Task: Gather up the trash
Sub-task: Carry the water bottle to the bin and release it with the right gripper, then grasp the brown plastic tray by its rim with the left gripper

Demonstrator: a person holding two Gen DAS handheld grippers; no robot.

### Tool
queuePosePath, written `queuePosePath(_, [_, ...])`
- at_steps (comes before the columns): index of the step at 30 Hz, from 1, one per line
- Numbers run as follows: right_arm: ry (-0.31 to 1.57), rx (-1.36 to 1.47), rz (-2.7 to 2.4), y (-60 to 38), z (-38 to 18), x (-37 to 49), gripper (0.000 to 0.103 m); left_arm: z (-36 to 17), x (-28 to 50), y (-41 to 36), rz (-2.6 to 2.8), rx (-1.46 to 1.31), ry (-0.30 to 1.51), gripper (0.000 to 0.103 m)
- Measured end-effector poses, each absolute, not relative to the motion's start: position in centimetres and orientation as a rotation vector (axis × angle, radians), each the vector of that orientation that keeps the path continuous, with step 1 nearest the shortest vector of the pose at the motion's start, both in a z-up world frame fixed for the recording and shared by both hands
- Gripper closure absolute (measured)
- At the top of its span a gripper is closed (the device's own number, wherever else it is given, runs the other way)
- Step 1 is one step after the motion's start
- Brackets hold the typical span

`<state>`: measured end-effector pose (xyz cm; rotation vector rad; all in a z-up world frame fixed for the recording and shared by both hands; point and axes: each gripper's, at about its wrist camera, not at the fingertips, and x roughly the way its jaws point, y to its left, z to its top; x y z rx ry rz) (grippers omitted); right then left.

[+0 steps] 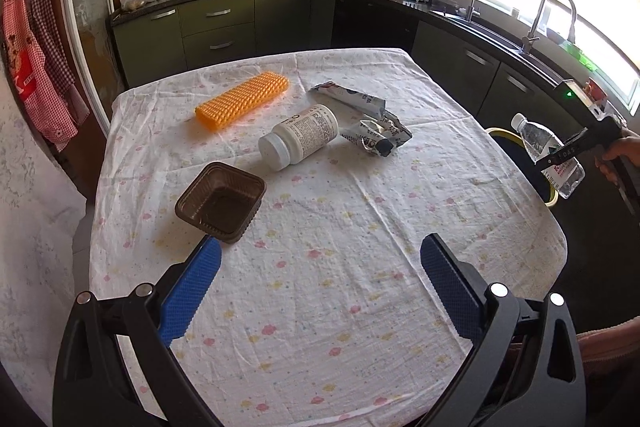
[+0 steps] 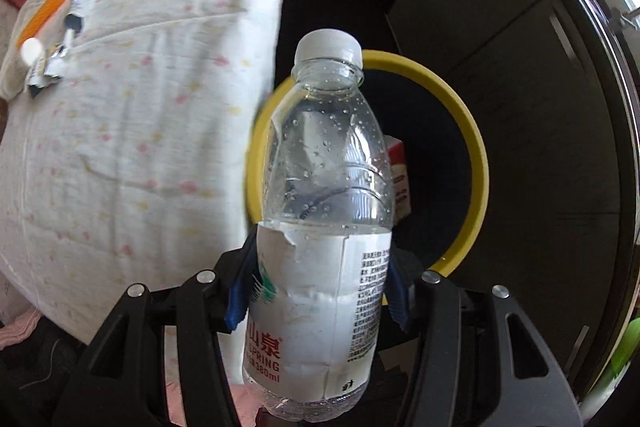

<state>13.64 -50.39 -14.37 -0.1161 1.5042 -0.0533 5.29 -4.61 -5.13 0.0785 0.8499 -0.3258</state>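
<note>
My right gripper [image 2: 320, 279] is shut on a clear plastic water bottle [image 2: 320, 227] with a white label and cap, held above a yellow-rimmed trash bin [image 2: 476, 155] beside the table; the bottle also shows in the left wrist view [image 1: 548, 155]. My left gripper [image 1: 320, 259] is open and empty above the near part of the table. On the cloth lie a brown plastic tray [image 1: 220, 203], a white pill bottle [image 1: 300, 139] on its side, crumpled cartons [image 1: 372, 123] and an orange ridged block [image 1: 242, 101].
The table [image 1: 320, 307] has a white flowered cloth. Inside the bin lies a red-and-white carton [image 2: 400, 179]. Dark kitchen cabinets [image 1: 220, 27], a stove with pans and a sink with faucet [image 1: 556, 15] line the far walls. Red checked cloths [image 1: 36, 67] hang at left.
</note>
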Motion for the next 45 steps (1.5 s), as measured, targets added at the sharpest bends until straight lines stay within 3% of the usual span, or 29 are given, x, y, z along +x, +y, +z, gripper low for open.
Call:
queuePosePath(5, [1.526, -0.065, -0.114, -53.8, -17.5, 15.9, 0.050, -5.1, 5.4, -5.5, -0.330, 0.100, 0.855, 0.005])
queuePosePath(8, [1.482, -0.045, -0.155, -55.0, -17.6, 16.4, 0.033, -5.4, 5.7, -5.6, -0.328, 0.104, 0.864, 0.005])
queuePosePath(21, [1.131, 0.077, 0.075, -46.8, -10.3, 6.4, 0.033, -7.5, 6.7, -3.1, -0.299, 0.112, 0.901, 0.005])
queuePosePath(30, [1.112, 0.102, 0.243, -40.9, -11.0, 5.1, 0.033, -7.4, 9.9, -1.5, -0.354, 0.296, 0.815, 0.005])
queuePosePath(36, [1.115, 0.128, 0.275, -39.4, -11.4, 5.1, 0.033, -9.4, 14.7, 1.1, -0.471, 0.204, 0.931, 0.005])
queuePosePath(45, [1.134, 0.157, 0.290, -38.7, -12.0, 5.6, 0.033, -11.2, 17.0, 2.2, -0.525, 0.233, 0.959, 0.005])
